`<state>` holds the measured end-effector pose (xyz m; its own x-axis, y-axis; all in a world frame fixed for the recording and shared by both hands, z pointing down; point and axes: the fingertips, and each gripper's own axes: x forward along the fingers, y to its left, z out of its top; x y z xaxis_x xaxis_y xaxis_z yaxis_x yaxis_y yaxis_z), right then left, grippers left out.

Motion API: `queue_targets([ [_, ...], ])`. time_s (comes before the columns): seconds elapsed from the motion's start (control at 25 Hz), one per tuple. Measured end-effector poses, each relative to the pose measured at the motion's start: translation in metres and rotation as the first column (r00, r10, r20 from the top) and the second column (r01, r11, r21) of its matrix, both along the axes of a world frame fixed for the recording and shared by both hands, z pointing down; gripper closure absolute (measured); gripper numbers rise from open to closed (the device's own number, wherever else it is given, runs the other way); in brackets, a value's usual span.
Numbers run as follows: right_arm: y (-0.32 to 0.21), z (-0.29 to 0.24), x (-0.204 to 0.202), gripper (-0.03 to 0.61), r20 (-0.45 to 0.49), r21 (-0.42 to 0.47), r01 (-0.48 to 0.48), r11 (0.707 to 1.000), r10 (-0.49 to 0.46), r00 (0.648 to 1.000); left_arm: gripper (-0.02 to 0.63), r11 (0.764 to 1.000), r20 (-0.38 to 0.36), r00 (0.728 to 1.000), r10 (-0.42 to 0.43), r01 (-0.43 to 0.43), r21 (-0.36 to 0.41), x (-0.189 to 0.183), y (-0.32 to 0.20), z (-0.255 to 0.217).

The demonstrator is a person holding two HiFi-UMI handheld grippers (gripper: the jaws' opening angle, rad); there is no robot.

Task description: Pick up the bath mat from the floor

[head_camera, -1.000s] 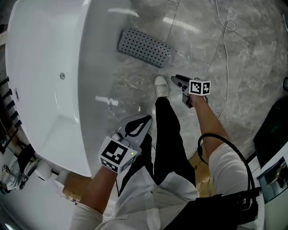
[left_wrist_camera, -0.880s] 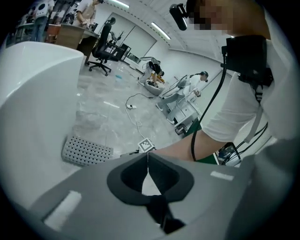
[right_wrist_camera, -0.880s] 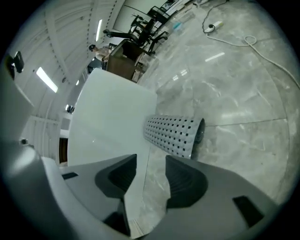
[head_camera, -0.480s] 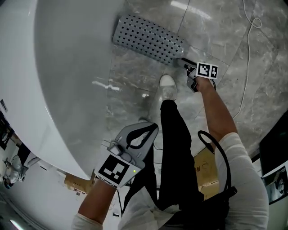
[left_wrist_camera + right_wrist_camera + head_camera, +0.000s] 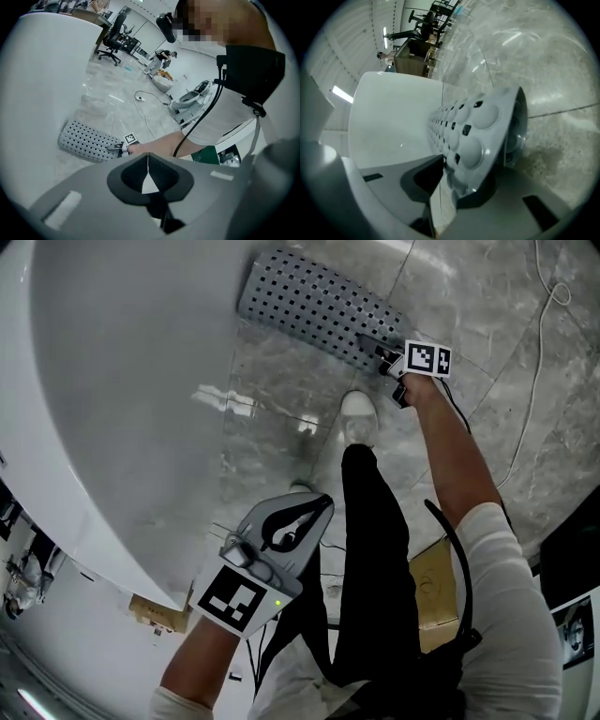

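Right claw (image 5: 372,347) closing on mat (image 5: 309,301), arm outstretched

The bath mat (image 5: 319,306) is a grey, rubbery rectangle with rows of small holes and round suction cups. It lies on the marble floor (image 5: 281,399), just beside the white bathtub (image 5: 122,381). Its near short edge is lifted slightly, between the fingers of the right gripper (image 5: 372,345), which have just been closing on it.

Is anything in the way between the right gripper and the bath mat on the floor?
Nothing visible. The bath mat already has its near edge between the jaws of the right gripper, which have just been closing onto it. The person's shoe stands apart from the mat.
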<state>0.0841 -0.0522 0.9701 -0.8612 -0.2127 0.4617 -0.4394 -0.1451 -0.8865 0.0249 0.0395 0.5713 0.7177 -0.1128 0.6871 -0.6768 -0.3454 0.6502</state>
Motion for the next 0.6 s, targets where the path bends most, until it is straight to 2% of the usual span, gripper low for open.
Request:
queue_targets([
  [0.08,-0.003,-0.009,-0.003,0.548,0.020,0.014,-0.001,1.000,0.001,1.000,0.607,1.000,0.000,1.000,-0.008,0.008,0.002,-0.002,0.001,-0.001],
  [0.12,-0.003,-0.016,-0.004,0.554,0.035,0.021,-0.004,1.000,0.003,0.999,0.607,1.000,-0.001,1.000,-0.010,0.010,0.004,-0.003,0.002,-0.003],
  [0.4,-0.015,-0.071,-0.013,0.561,0.072,0.063,-0.006,0.998,0.001,0.997,0.607,0.999,-0.022,1.000,-0.020,0.021,0.047,0.002,-0.006,-0.034],
  [0.6,-0.025,-0.114,-0.022,0.563,0.044,0.099,0.054,0.994,-0.059,0.997,0.607,0.995,-0.065,0.997,-0.043,0.048,0.085,0.006,-0.019,-0.068],
])
